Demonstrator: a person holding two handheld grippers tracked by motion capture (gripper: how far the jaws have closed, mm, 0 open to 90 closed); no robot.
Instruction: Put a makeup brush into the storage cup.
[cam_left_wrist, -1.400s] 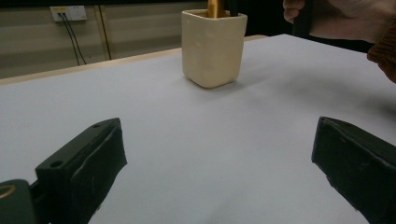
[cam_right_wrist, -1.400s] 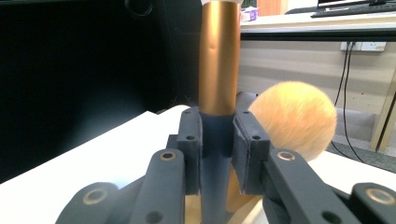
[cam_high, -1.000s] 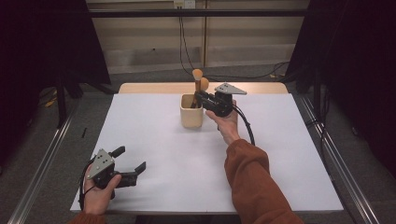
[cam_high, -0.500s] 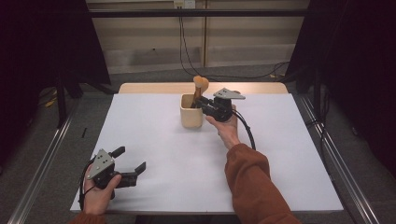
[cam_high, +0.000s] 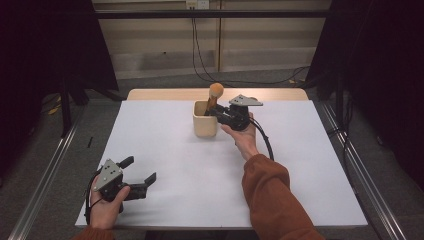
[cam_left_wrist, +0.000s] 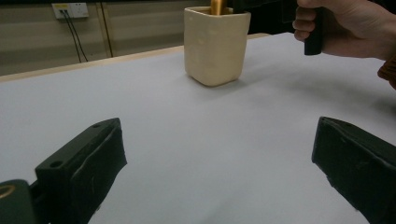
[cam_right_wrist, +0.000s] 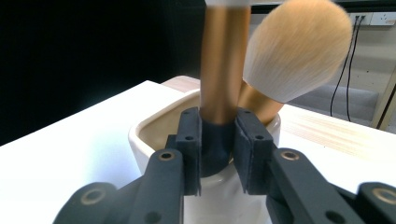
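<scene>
A cream square cup stands at the far middle of the white table. My right gripper is at its rim, shut on the gold handle of a makeup brush held upright over the cup. A second brush with a fluffy tan head leans inside the cup. In the high view a tan brush head rises above the cup. My left gripper rests near the table's front left, open and with nothing in it. From the left gripper the cup is far ahead.
The white table top has a wooden strip along its far edge. Metal rails run along both sides. Black curtains and cables hang behind. The person's right hand and orange sleeve reach across the middle.
The right gripper has lowered the brush, so its head now sits closer to the cup. The left gripper has stayed still and open.
</scene>
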